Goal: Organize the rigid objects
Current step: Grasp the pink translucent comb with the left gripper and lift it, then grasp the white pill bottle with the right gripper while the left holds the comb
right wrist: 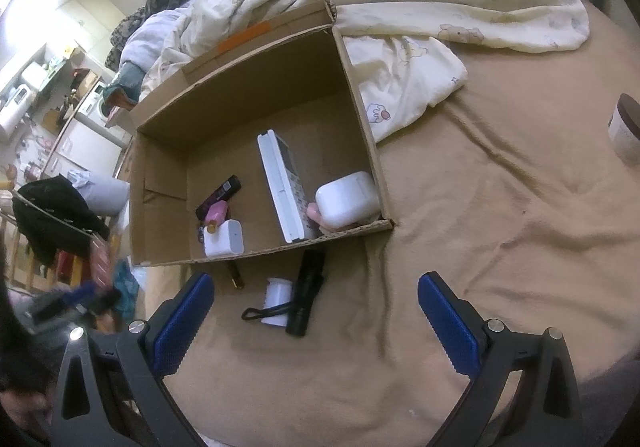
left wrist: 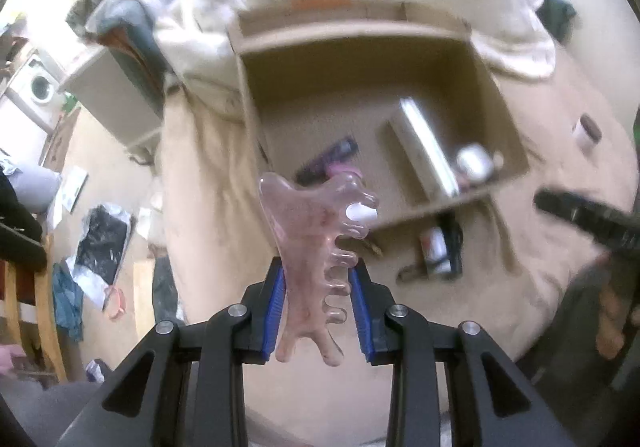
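My left gripper is shut on a translucent pink scraper comb, held in the air above the bed, short of the cardboard box. The box holds a white remote, a white earbud case, a white charger, a pink item and a dark stick. In front of the box on the tan blanket lie a black flashlight, a small white piece and a dark tube. My right gripper stands open above these, holding nothing.
A rumpled cream duvet lies behind and right of the box. A jar with a brown lid stands at the right edge of the bed. The bed's left edge drops to a cluttered floor. The tan blanket lies bare on the right.
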### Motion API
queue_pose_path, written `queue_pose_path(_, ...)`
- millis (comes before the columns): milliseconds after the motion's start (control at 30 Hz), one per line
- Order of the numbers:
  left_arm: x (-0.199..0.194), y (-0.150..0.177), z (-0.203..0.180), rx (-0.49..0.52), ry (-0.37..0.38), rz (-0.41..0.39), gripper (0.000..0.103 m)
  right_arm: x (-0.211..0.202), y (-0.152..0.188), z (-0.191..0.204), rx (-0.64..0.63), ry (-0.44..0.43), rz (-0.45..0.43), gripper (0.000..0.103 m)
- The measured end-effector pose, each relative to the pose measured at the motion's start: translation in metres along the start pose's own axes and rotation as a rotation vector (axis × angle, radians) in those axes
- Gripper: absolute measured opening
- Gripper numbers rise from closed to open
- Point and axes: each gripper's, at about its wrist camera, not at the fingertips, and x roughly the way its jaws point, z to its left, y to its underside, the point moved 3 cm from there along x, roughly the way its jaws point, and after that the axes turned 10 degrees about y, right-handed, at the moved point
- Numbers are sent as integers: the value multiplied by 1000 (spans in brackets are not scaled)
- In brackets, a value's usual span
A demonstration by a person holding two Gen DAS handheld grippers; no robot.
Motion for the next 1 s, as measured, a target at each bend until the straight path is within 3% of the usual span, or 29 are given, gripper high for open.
queue_pose_path(200,-10,-25,1,14,9,-64,29,5,3,4,-23,12,19,103)
queue_pose_path(367,7,-29,-2,51,-26,-118,29,12,8,11,-48,-12,51,103)
queue_pose_path(500,19,-26,11,-30,19,-99,29,14,11,16,-73,-13,56,103)
queue_pose_path(767,4,-28,28,-88,26,-153,29,29,16,28,-93,-75,144,103)
queue_pose_path(933,0,-28,26,-89,42,-159,29,37,16,45,-88,-147,186,76)
queue_pose_path(1000,0,-29,25,-88,45,-159,29,42,15,51,-73,-163,198,60)
